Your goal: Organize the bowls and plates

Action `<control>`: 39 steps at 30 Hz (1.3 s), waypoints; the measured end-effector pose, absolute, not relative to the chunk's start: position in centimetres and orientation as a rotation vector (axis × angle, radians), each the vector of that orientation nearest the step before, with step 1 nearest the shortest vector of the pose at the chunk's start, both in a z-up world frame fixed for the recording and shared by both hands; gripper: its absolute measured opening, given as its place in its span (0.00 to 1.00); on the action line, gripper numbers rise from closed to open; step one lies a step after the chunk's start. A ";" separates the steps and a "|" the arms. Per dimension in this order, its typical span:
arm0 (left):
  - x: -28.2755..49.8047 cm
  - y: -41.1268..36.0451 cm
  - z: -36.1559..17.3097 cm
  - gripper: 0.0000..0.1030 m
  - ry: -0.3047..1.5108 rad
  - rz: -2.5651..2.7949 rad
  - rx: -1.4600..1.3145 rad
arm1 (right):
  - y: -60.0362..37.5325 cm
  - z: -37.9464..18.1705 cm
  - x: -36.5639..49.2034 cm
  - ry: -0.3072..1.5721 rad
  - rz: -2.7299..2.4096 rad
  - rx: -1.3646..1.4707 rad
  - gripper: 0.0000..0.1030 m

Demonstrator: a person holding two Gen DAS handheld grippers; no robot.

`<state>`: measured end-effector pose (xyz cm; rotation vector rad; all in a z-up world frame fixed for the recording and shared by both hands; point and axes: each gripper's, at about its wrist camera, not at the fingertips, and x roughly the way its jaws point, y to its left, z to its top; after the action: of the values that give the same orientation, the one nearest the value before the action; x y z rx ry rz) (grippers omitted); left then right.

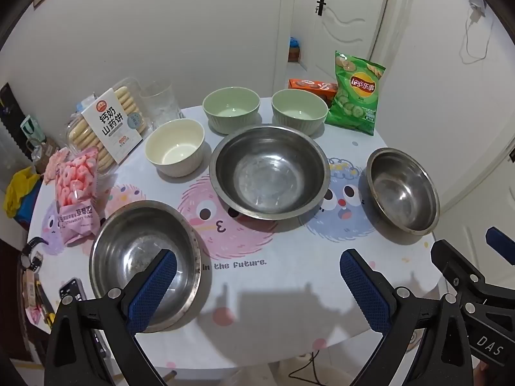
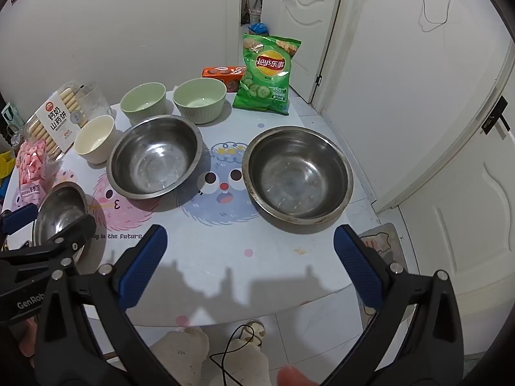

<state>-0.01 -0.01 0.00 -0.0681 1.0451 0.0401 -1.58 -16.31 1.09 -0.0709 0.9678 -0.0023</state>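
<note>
Fingers [image 1: 154, 292] of the left gripper [image 1: 257, 292] and the right gripper [image 2: 248, 267] are spread wide, nothing between them, both hanging over the near edge of the table [image 1: 289, 289]. In the left wrist view the big steel bowl [image 1: 269, 172] sits centre, a steel bowl [image 1: 145, 263] at 7 o'clock from it under the left finger, another steel bowl [image 1: 403, 191] at 3 o'clock. The cream bowl [image 1: 174, 151] is at 10 o'clock, two green bowls [image 1: 231, 108] [image 1: 299, 111] at 12, chips bag [image 1: 355, 95] at 1.
</note>
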 end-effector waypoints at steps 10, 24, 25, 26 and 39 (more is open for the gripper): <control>0.0 0.0 0.0 1.00 1.049 0.037 -0.075 | -16.3 1.1 -1.5 0.969 -0.005 -0.076 1.00; 0.0 0.0 0.0 1.00 1.052 0.037 -0.074 | -16.2 1.1 -1.3 0.971 -0.004 -0.077 1.00; 0.0 0.0 0.0 1.00 1.052 0.037 -0.074 | -16.2 1.1 -1.3 0.971 -0.004 -0.077 1.00; 0.0 0.0 0.0 1.00 1.052 0.037 -0.074 | -16.2 1.1 -1.3 0.971 -0.005 -0.078 1.00; 0.0 0.0 0.0 1.00 1.053 0.038 -0.074 | -16.2 1.0 -1.2 0.972 -0.005 -0.079 1.00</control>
<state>0.00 -0.01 -0.04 -0.0736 1.0528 0.0378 -1.16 -16.21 0.98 -0.0788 0.9719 -0.0049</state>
